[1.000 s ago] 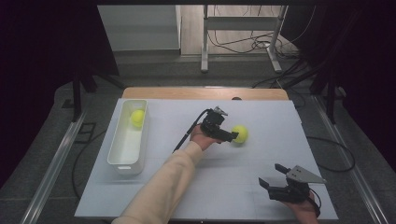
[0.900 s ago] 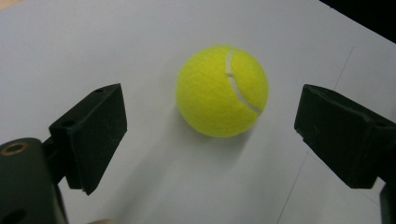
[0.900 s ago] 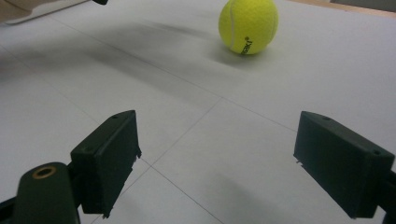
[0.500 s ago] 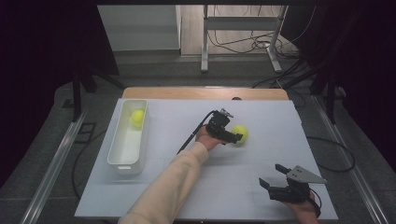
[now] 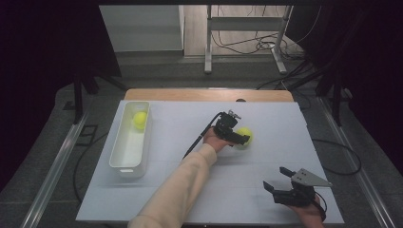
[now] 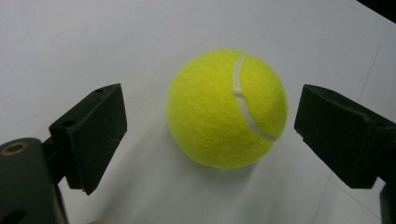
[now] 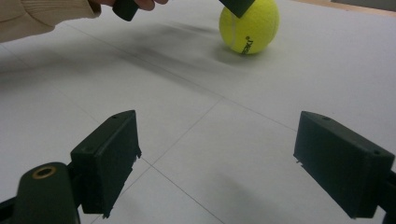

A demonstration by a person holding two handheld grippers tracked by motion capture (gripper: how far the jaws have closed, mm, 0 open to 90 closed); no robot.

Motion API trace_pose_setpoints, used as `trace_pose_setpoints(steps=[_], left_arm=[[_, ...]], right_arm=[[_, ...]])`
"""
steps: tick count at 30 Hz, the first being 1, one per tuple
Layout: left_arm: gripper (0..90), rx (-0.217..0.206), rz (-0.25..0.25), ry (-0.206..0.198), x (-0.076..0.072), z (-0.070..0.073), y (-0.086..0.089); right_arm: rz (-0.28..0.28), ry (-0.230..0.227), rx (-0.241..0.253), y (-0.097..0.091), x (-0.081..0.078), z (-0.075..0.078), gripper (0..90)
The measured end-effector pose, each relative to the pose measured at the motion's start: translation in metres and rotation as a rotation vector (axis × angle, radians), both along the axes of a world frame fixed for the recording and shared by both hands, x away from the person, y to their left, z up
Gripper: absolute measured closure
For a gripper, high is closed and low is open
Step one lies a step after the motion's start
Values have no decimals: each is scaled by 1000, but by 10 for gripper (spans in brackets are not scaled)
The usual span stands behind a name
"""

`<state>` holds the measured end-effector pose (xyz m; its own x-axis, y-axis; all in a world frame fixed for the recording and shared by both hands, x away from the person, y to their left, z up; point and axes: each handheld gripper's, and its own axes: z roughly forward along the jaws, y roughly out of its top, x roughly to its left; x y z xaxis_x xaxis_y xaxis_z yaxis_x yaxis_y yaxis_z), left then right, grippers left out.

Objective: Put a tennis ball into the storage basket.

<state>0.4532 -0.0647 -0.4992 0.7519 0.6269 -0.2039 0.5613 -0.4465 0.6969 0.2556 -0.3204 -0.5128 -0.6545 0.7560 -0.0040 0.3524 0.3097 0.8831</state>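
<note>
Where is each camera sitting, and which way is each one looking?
High view: sits above the person's side, looks forward and down on the white table; shows a sleeve, left gripper, right gripper, bin.
Left gripper view: rides the left gripper, looks down between open jaws at the tennis ball.
Right gripper view: rides the right gripper, looks low across the table; its open jaws show.
Shared: that tennis ball appears in all three.

The left gripper (image 5: 240, 138) was extended over the mid-table on a sleeved forearm (image 5: 178, 190), jaws spread apart, gripping nothing. The right gripper (image 5: 278, 180) sat low at the near right edge, jaws likewise wide apart and empty.
</note>
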Motion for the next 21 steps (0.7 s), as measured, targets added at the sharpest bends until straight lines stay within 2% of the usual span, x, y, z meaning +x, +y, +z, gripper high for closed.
trace_pose_setpoints(steps=[4, 12, 21], left_arm=[[99, -10, 8, 13, 4, -3, -4], [116, 15, -11, 22, 8, -11, -14], [255, 4, -42, 9, 10, -10, -23]], right_arm=[[3, 1, -4, 1, 0, 0, 143], [4, 0, 0, 0, 0, 0, 143], [-1, 1, 1, -1, -1, 0, 143]])
